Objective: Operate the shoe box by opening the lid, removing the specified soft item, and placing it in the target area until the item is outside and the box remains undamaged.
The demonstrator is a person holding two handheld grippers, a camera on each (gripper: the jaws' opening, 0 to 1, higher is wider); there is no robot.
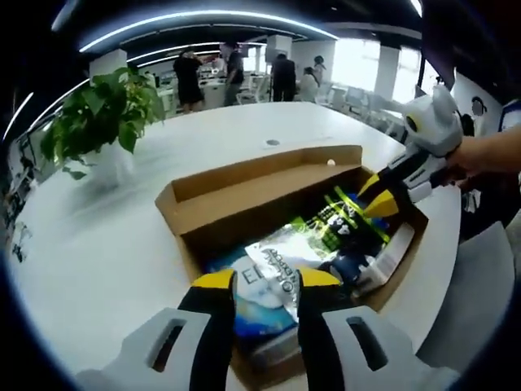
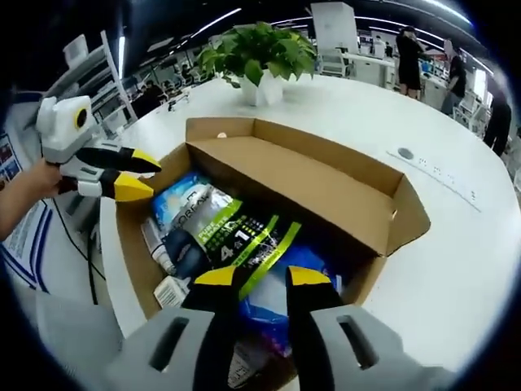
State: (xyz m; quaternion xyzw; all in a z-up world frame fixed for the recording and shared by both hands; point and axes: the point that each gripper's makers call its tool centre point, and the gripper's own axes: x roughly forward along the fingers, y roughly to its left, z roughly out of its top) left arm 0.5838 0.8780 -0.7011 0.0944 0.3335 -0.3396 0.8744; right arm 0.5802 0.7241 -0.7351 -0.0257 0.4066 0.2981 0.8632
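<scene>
An open cardboard shoe box [image 1: 244, 208] [image 2: 326, 175] lies on the white table with its lid folded back. Inside are soft packets: a green-and-black one [image 1: 342, 220] [image 2: 252, 236], a silver-white one [image 1: 281, 248], and a blue-white one [image 2: 183, 199]. My left gripper [image 1: 267, 281] is open just above the box's near end, with nothing between its jaws. It appears again as the left gripper [image 2: 140, 173] at the box's left rim. My right gripper [image 2: 262, 277] hovers open over the green-and-black packet. From the other side, the right gripper [image 1: 376, 195] reaches into the box.
A potted plant [image 1: 102, 114] [image 2: 260, 53] stands on the white table [image 1: 106, 244] [image 2: 456, 244] beyond the box. A small round grommet [image 1: 273, 142] [image 2: 404, 153] sits in the tabletop. A hand [image 1: 480, 155] holds the right gripper. People stand far behind.
</scene>
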